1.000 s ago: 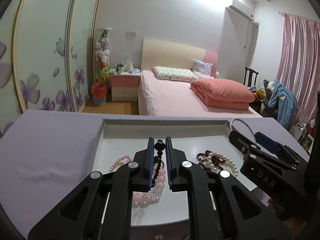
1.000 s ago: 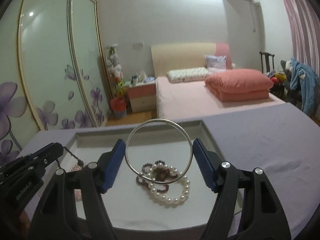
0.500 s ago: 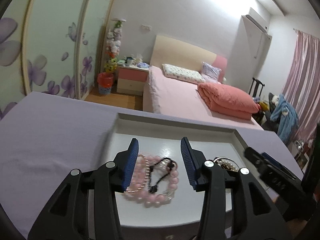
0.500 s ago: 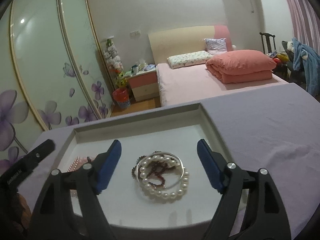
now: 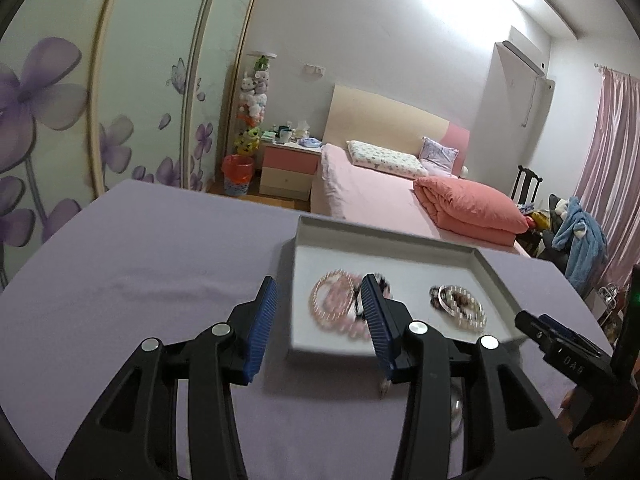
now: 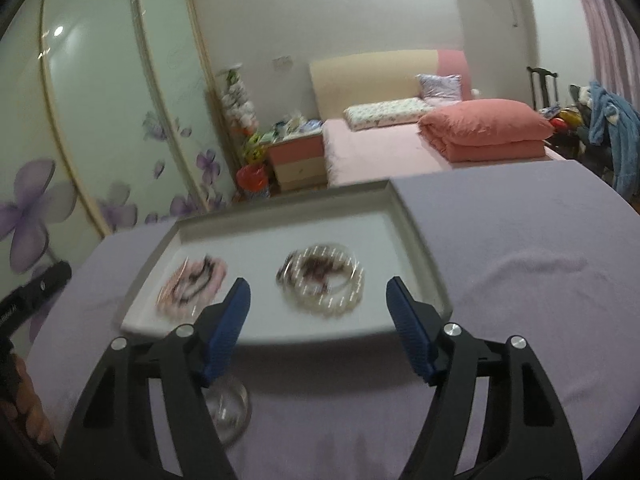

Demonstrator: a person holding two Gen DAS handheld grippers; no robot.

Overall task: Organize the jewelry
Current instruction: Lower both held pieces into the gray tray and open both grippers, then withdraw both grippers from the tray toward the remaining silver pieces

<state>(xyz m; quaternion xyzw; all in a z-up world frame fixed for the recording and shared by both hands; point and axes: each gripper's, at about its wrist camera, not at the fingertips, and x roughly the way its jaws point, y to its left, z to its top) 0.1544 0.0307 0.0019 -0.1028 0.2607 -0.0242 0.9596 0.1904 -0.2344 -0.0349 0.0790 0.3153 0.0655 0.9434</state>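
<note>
A white tray [image 5: 380, 240] [image 6: 280, 224] sits on the purple table. In its left half lie pink bead bracelets [image 5: 334, 306] [image 6: 192, 284] with a black bead string across them. In its right half a silver bangle rests on a pearl and dark bead pile [image 5: 458, 304] [image 6: 324, 280]. My left gripper [image 5: 318, 312] is open and empty, above the tray's near left corner. My right gripper [image 6: 318, 292] hangs before the tray's near edge, its jaws closing a little with nothing between them. Each gripper shows at the edge of the other's view.
A clear round glass thing [image 6: 228, 408] [image 5: 456, 412] lies on the purple cloth just in front of the tray, under the grippers. Bare purple cloth spreads left and right of the tray. A bed, a nightstand and wardrobe doors stand far behind.
The left gripper opened and dropped the black bead string onto the pink bracelets. The right one let the silver bangle down on the pearl pile. Both then drew back from the tray.
</note>
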